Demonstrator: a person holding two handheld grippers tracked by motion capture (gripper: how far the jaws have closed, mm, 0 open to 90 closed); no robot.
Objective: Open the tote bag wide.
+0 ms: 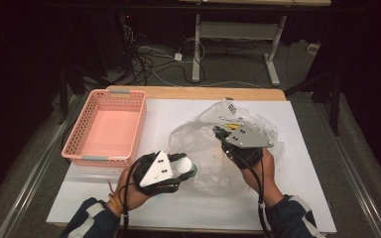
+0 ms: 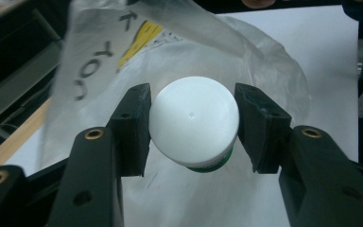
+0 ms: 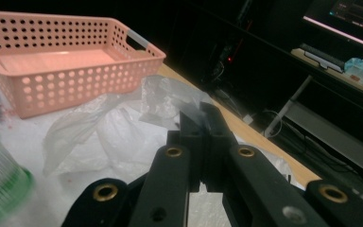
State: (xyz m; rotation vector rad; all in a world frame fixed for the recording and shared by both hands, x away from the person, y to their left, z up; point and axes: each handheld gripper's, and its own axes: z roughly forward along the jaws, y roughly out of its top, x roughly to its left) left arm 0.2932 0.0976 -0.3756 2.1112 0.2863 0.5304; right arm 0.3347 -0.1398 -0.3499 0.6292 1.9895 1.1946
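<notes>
Left gripper view puts the white-capped bottle (image 2: 194,122) at frame centre, clamped between my left gripper (image 2: 192,125) pads at the mouth of the clear plastic bag (image 2: 264,56), while my right gripper (image 3: 202,124) pinches that bag's film shut.

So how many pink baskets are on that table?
1. The pink basket sits at the table's far left corner, left of the plastic bag. Nothing hides a second.
</notes>
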